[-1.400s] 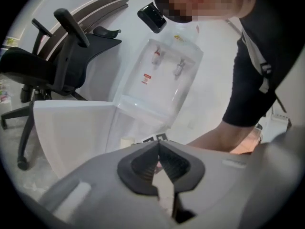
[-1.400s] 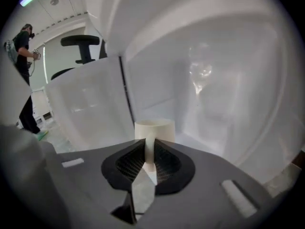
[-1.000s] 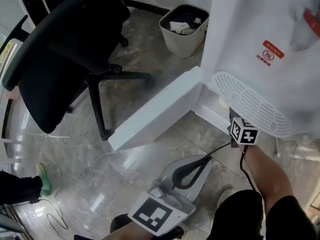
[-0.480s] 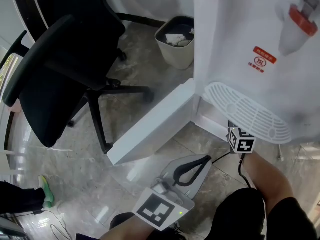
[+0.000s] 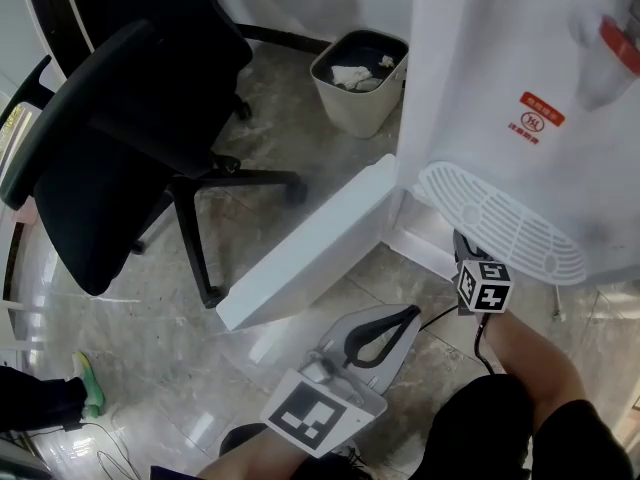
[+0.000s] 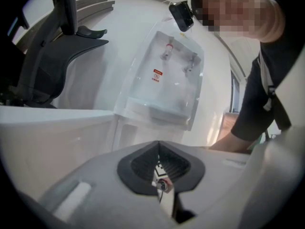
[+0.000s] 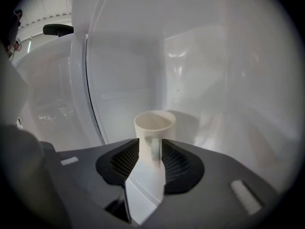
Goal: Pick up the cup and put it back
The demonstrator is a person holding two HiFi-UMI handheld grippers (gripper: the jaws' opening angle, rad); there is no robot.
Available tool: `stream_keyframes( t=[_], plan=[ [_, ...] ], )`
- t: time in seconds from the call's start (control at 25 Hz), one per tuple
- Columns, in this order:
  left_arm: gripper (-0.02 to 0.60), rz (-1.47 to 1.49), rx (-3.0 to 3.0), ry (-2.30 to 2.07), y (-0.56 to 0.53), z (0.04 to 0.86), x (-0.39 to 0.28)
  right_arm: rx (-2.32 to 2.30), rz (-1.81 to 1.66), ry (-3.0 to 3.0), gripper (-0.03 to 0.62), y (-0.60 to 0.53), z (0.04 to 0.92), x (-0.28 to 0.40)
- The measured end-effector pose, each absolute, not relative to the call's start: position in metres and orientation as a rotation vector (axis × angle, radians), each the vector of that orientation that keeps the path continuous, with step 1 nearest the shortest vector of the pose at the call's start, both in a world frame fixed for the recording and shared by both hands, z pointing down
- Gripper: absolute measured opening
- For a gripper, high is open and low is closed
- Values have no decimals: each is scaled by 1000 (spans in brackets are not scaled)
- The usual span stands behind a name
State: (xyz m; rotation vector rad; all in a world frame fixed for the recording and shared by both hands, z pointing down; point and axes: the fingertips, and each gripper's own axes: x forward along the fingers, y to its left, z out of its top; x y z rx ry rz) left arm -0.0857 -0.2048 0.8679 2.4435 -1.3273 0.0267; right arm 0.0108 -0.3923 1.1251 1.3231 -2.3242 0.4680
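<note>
A white cup (image 7: 154,128) stands upright on the floor of the white cabinet, its handle turned toward my right gripper (image 7: 150,149). The jaws have just been opening and stand either side of the handle with a gap, not pressing on it. In the head view only that gripper's marker cube (image 5: 485,286) shows, below the dispenser's drip tray (image 5: 500,223); its tips and the cup are hidden inside the cabinet. My left gripper (image 5: 410,315) hovers low over the floor in front of the open cabinet door (image 5: 310,238), shut with nothing in it.
The white water dispenser (image 5: 520,88) fills the right side, its lower door swung out to the left. A black office chair (image 5: 110,138) stands at the left and a beige waste bin (image 5: 358,73) at the back. The floor is glossy stone.
The left gripper has rolled a little and shifted slightly. The right hand stays at the cabinet opening.
</note>
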Motion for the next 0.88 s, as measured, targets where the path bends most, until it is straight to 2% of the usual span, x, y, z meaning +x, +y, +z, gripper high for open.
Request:
stream_keyframes(
  t=[0.12, 0.36, 0.44, 0.52, 0.72, 0.88],
  plan=[
    [3, 17, 2457, -1323, -205, 865, -85, 1354, 506, -2326, 169, -391, 1116, 13],
    [3, -34, 2392, -1364, -201, 849, -82, 1265, 490, -2375, 161, -370, 1072, 10],
    [3, -51, 2354, -1388, -197, 836, -77, 1182, 501, -2403, 146, -354, 1046, 5],
    [3, -25, 2308, -1421, -187, 831, -69, 1065, 516, -2424, 97, -324, 1017, 0],
    [3, -78, 1973, -1498, -143, 824, -63, 739, 438, -2438, 86, -237, 929, -21],
    [3, -58, 1884, -1538, -106, 779, -58, 612, 520, -2426, 84, -182, 851, -45]
  ],
)
